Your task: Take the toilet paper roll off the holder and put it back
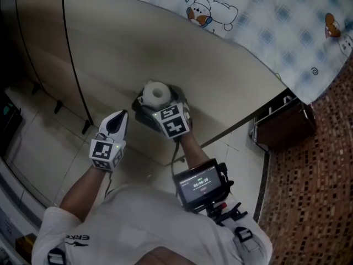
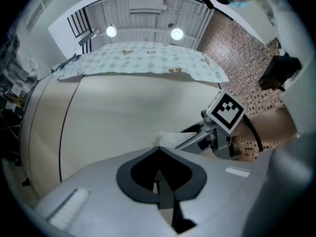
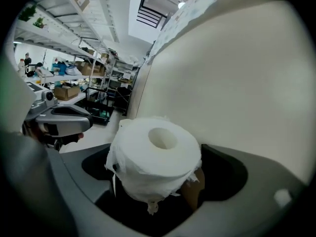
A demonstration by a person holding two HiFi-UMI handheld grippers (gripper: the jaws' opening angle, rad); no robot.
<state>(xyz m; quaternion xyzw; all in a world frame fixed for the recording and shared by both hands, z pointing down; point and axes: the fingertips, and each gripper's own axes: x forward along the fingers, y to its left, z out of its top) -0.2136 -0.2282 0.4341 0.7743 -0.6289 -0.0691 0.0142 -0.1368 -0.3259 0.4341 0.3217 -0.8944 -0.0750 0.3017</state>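
From where I stand, the person leans over a curved beige panel [image 1: 165, 48]. The toilet paper roll [image 3: 155, 157] sits upright, hollow core facing up, right between the jaws of the right gripper [image 1: 159, 106]. That claw stands as wide as it goes, one jaw on each side of the roll. Dark gaps show at 9 and 3 o'clock of the paper, so I judge it brackets the roll rather than squeezes it. A brown piece [image 3: 198, 194] peeks out under the roll at 5 o'clock; it may belong to the holder, though I cannot tell. The wide stance suits a soft, fat roll, since the jaws must clear its full width to slip around it.

The left gripper [image 1: 117, 121] hangs at 8 o'clock of the roll, apart from it, jaws pressed together on nothing, tip toward the panel. I judge it is parked out of the way, one claw being enough here.

Counting: one roll, two grippers, one marker cube [image 1: 172, 121] on each, two ceiling lights [image 2: 111, 31], and one bear-print cloth [image 1: 265, 21] at 1 o'clock.
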